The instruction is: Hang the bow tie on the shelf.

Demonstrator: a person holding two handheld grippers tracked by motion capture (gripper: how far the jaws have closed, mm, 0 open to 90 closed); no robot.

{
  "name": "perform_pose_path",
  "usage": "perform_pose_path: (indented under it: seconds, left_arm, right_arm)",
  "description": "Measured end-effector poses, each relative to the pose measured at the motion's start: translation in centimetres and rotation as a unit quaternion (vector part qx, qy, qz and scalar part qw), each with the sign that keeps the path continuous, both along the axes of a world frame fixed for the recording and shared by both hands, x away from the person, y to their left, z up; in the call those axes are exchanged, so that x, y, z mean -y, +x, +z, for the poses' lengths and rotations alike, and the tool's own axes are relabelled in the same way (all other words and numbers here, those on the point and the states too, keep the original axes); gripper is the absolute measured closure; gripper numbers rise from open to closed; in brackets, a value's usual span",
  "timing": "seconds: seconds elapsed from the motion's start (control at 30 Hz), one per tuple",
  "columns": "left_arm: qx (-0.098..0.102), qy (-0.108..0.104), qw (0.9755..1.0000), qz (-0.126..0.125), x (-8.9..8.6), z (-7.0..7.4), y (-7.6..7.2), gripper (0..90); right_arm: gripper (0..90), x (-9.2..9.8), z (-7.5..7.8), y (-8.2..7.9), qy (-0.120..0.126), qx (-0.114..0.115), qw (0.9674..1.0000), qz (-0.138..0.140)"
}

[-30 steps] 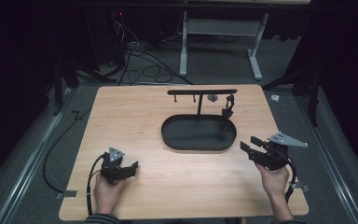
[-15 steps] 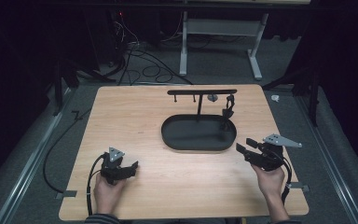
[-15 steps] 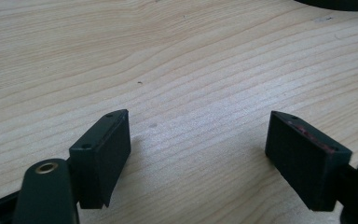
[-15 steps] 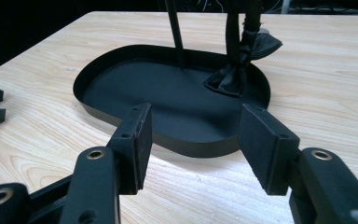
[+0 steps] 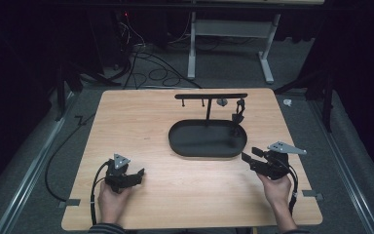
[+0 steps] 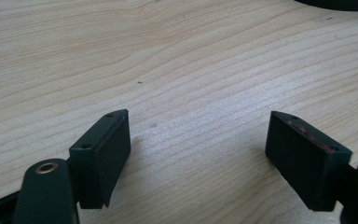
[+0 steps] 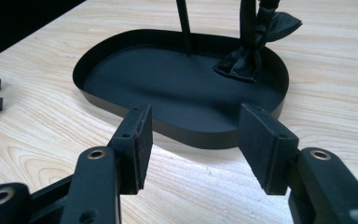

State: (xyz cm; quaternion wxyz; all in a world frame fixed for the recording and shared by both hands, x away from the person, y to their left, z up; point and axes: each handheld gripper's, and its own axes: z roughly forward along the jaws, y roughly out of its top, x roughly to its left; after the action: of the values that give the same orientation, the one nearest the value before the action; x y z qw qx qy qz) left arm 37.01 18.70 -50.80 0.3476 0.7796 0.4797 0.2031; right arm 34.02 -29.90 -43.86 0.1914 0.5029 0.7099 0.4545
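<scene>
At the tray's (image 5: pixel 185 146) far right end a black bow tie (image 7: pixel 256 44) hangs off the stand: soft, light. I'd pinch its knot; my right claw (image 7: pixel 193 144) and left claw (image 6: pixel 198 158) gape empty.

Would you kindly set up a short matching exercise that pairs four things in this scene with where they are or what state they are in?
Things:
1. left gripper
2. right gripper
3. black tray
4. dark cloth

Places or states:
A. hangs from the bar of the stand, its end down in the tray
B. open over bare wood near the front left of the table
C. lies right of the table's middle, with a post rising from it
D. open, pointing at the tray's near rim from the right

Pairs: 1-B, 2-D, 3-C, 4-A
</scene>
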Motion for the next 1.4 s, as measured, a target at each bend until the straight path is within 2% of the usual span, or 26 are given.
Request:
perform_pose_path:
  seconds: [0.3, 0.53, 0.73, 1.1, 1.4]
  left_arm:
    - [0.0, 0.0, 1.0, 0.0, 0.0, 0.0, 0.0, 22.6]
    - [0.0, -0.001, 1.0, 0.0, 0.0, 0.0, 0.0, 22.5]
    - [0.0, -0.001, 1.0, 0.0, 0.0, 0.0, 0.0, 22.4]
    - [0.0, -0.001, 1.0, 0.0, 0.0, 0.0, 0.0, 22.5]
    - [0.0, 0.0, 1.0, 0.0, 0.0, 0.0, 0.0, 22.3]
  right_arm:
    - [47.7, -0.5, -0.8, 0.3, -0.01, -0.008, 0.9999, 0.0]
    - [47.9, -1.3, -2.1, 0.6, -0.032, -0.024, 0.9992, 0.002]
    - [48.0, -1.7, -3.0, 0.9, -0.036, -0.034, 0.9988, 0.002]
    - [48.4, -2.3, -4.2, 1.3, -0.044, -0.044, 0.998, 0.001]
    - [48.8, -2.6, -5.0, 1.5, -0.061, -0.049, 0.9969, -0.003]
